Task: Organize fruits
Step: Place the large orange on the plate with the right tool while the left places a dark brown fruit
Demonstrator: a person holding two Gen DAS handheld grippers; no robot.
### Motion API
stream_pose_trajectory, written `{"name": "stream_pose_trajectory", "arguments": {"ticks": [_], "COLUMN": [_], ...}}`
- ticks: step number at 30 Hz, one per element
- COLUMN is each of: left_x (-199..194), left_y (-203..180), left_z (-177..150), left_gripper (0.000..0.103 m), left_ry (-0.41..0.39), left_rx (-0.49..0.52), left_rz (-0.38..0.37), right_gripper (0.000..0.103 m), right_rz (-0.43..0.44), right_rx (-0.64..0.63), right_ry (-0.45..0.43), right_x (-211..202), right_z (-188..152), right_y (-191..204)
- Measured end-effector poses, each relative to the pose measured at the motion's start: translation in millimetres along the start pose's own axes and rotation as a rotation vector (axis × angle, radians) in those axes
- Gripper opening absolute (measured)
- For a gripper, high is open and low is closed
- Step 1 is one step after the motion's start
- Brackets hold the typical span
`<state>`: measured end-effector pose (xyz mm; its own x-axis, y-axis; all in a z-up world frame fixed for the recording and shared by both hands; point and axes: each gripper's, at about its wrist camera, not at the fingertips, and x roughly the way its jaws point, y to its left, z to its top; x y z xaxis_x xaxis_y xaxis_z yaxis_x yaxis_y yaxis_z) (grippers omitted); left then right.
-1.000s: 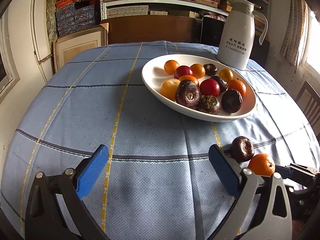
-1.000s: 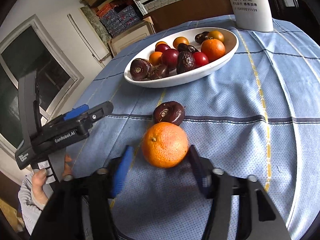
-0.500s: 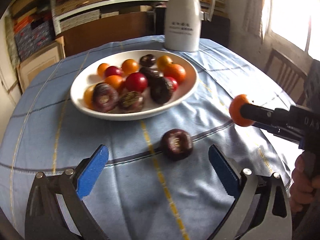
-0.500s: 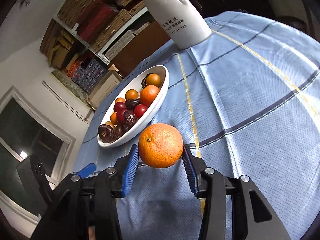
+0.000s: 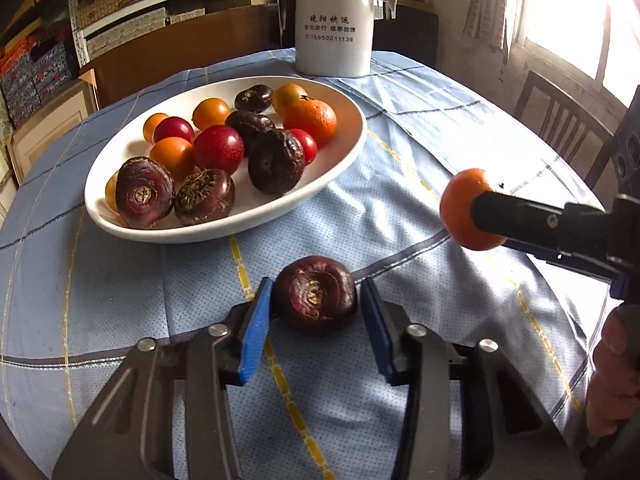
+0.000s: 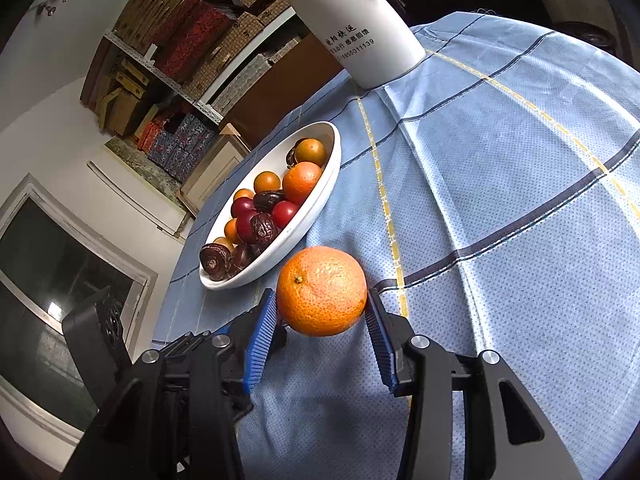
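Left wrist view puts the dark chestnut (image 5: 316, 294) on the blue cloth (image 5: 120, 280), squarely between the blue pads of the left tongs (image 5: 316, 308). Those jaws have just been closing around it; the left pad (image 5: 256, 332) touches its side, while the right pad stands so close that contact cannot be told for certain. The chestnut sits flat, stem scar facing the camera, with no long axis to speak of (it is nearly round), so the squeeze across its width suits it.

Beyond it, up and to the left, lies the white oval bowl (image 5: 344, 152), long axis running from near left to far right, already heaped with oranges, red fruit and more chestnuts. The near rim is close to the chestnut, so the left hand is the nearer one for this piece.

Right wrist view shows the right tongs (image 6: 322, 322) clamped on an orange (image 6: 322, 290), held clear of the cloth, with the bowl (image 6: 320, 196) ahead and to the left. A white jug (image 6: 360, 28) stands behind.

Likely next: lift and carry both fruits over the rim.
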<state>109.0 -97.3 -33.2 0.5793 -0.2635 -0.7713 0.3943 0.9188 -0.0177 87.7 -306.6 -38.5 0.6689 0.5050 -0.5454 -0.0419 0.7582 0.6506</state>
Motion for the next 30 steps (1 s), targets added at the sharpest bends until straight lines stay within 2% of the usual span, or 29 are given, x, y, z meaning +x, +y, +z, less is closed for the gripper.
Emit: {"name": "stream_pose_trajectory", "arguments": {"ticks": [5,10,13,17,20,25,30], "left_x": [-5,-31,-54,-67,-68,-56,-18], "left_y": [6,13,30,59,82,114,141], "left_z": [-1,-5,-1,17,38,69,81], "left_gripper": [0.041,0.041,0.041,0.041,0.041,0.041,0.041], "left_ry": [-0.022,-0.086,-0.147,-0.179,-0.193,-0.222,-0.182], "left_rx": [-0.01,-0.021,-0.076,-0.125,-0.164,-0.247,-0.321], "left_rz": [0.012,0.033,0.037,0.077,0.114,0.112,0.075], "right_gripper": [0.046,0.046,0.046,0.046,0.046,0.046,0.046], "right_rz": [-0.004,0.0,-0.001,0.004,0.009,0.018,-0.026], "right_rx": [0.005,0.004,-0.011,-0.04,-0.062,-0.11,-0.161], "right_ry": [0.003,-0.005,-0.018,-0.022,-0.02,-0.046,-0.051], "right_x": [0,-1,-4,-3,4,30,80], "right_z": [0,-1,-2,2,22,64,91], "right_y": [-1,-2,1,10,26,63,85]}}
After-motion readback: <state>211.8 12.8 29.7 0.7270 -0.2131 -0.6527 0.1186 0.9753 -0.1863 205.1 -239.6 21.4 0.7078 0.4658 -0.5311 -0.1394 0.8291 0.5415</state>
